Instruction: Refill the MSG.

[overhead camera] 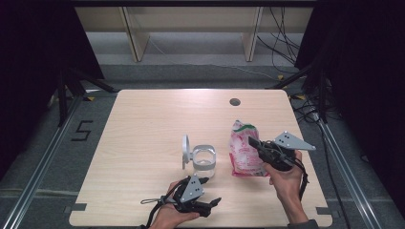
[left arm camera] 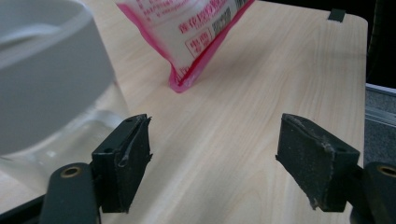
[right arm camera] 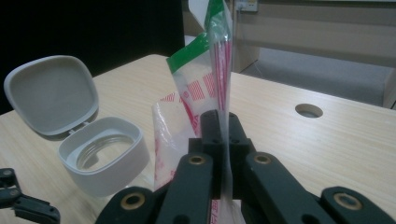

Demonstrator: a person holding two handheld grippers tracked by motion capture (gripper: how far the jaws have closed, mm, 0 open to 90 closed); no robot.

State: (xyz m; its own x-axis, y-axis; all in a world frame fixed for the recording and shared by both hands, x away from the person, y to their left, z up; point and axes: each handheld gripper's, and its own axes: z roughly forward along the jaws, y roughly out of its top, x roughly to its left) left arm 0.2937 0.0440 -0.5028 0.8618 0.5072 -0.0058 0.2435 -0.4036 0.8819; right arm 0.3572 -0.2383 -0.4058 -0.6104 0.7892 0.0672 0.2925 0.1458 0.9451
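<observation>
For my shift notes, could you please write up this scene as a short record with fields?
surface: wooden table
bag: pink and white plastic bag, held up, lower end near the tabletop
right claw: shut on the bag's edge
left claw: open, nothing between the pads, beside the container
container: clear container with grey rim, on the table
lid: hinged, standing open

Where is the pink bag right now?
In the high view the pink bag stands right of centre on the table, pinched by the right gripper, beside the open-lidded jar.
</observation>
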